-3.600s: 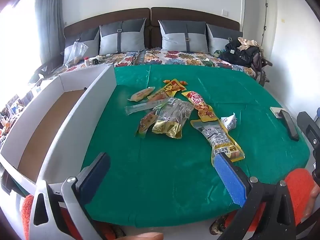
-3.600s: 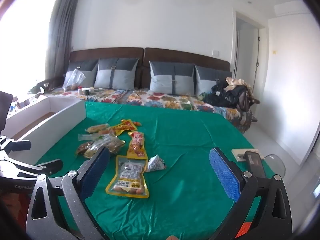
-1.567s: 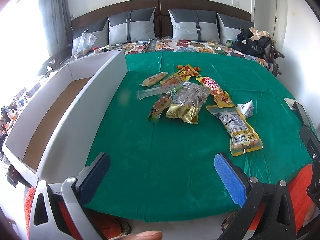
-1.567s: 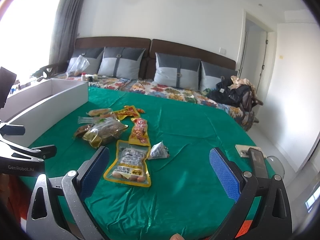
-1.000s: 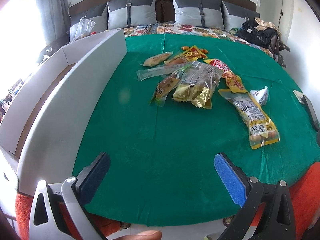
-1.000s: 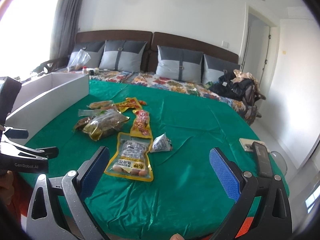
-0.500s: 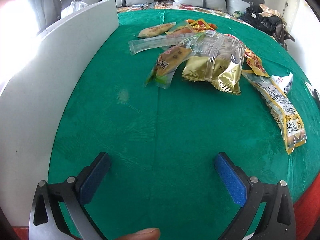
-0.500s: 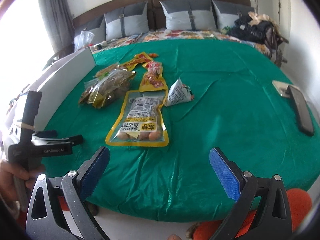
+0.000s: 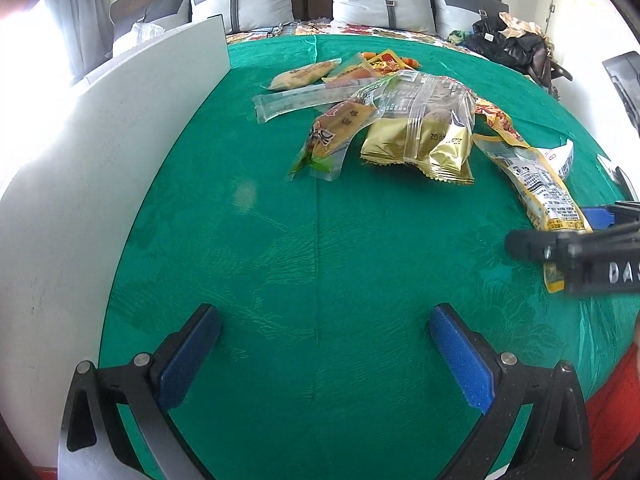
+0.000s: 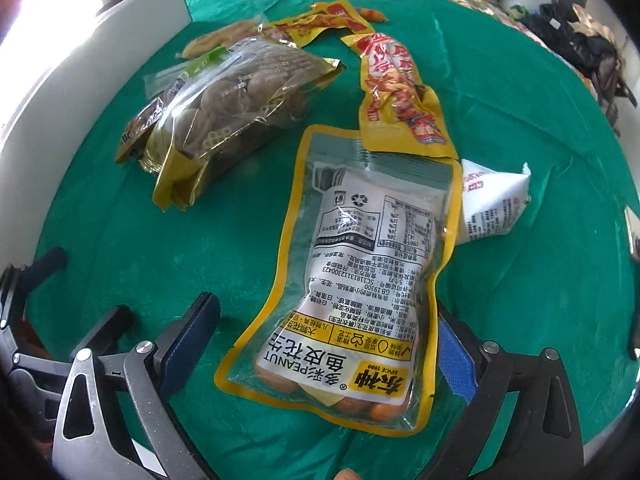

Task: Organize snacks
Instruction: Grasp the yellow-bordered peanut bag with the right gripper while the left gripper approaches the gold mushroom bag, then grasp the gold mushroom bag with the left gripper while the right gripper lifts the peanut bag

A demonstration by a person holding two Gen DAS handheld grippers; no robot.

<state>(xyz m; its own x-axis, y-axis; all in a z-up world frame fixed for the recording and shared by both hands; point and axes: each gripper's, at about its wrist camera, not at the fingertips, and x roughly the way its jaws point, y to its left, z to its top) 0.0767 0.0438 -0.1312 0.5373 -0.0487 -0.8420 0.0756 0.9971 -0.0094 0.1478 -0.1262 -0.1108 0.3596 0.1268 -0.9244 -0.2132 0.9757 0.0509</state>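
Observation:
Several snack packs lie on a green cloth (image 9: pixel 320 240). My right gripper (image 10: pixel 328 336) is open, its blue pads either side of the near end of a yellow-edged peanut pouch (image 10: pixel 360 280), which also shows in the left wrist view (image 9: pixel 536 188). A gold-and-clear bag of round snacks (image 10: pixel 232 104) lies to the left; it also shows in the left wrist view (image 9: pixel 424 124). A red-yellow pack (image 10: pixel 400 92) and a white triangular pack (image 10: pixel 492 204) lie beyond. My left gripper (image 9: pixel 324 348) is open and empty over bare cloth, well short of the pile.
A white box wall (image 9: pixel 100 160) runs along the left edge of the cloth. The right gripper's black body (image 9: pixel 580 252) enters the left wrist view at the right. Pillows (image 9: pixel 376 0) and a dark bag (image 9: pixel 512 44) sit behind. A phone (image 10: pixel 632 236) lies at the right edge.
Both grippers have moved forward and down toward the cloth. The right gripper now straddles the near end of the peanut pouch. The left gripper has come nearer the pile.

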